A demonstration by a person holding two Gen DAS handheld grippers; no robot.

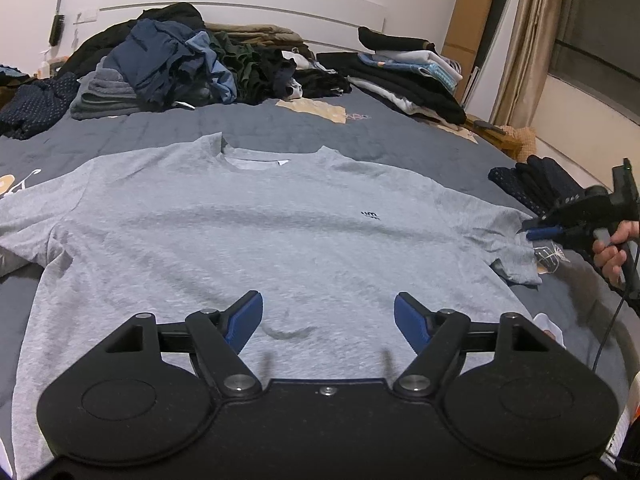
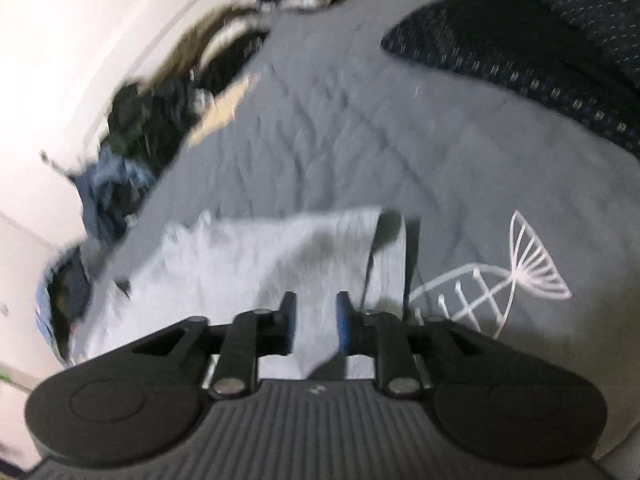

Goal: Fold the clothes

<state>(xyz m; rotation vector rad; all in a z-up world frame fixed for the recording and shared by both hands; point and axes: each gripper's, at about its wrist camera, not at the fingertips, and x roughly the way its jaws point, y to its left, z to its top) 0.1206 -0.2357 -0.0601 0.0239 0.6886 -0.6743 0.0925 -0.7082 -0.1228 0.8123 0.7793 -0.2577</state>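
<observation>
While the grey T-shirt [image 1: 256,236] is lying flat, front up, on the quilted slate bedspread [image 1: 248,124], the left gripper [image 1: 328,320] is hovering over its lower half, blue ribbed pads spread wide. The right gripper [image 2: 316,320] is pinching the soft heathered sleeve [image 2: 280,256] narrowly beside a white stitched fishbone motif [image 2: 500,276]. Rumpled dark clothes [image 1: 168,60] are heaping behind.

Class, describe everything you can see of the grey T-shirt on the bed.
The grey T-shirt is a heathered, soft-looking knit with short sleeves, a round ribbed collar showing a white label, and a small dark chest logo. It lies spread front-up and mostly flat, lightly wrinkled, on the dark grey quilt. The left hand-held gripper hovers open over its lower part. The right hand-held gripper pinches one sleeve's edge, which is bunched.
</observation>
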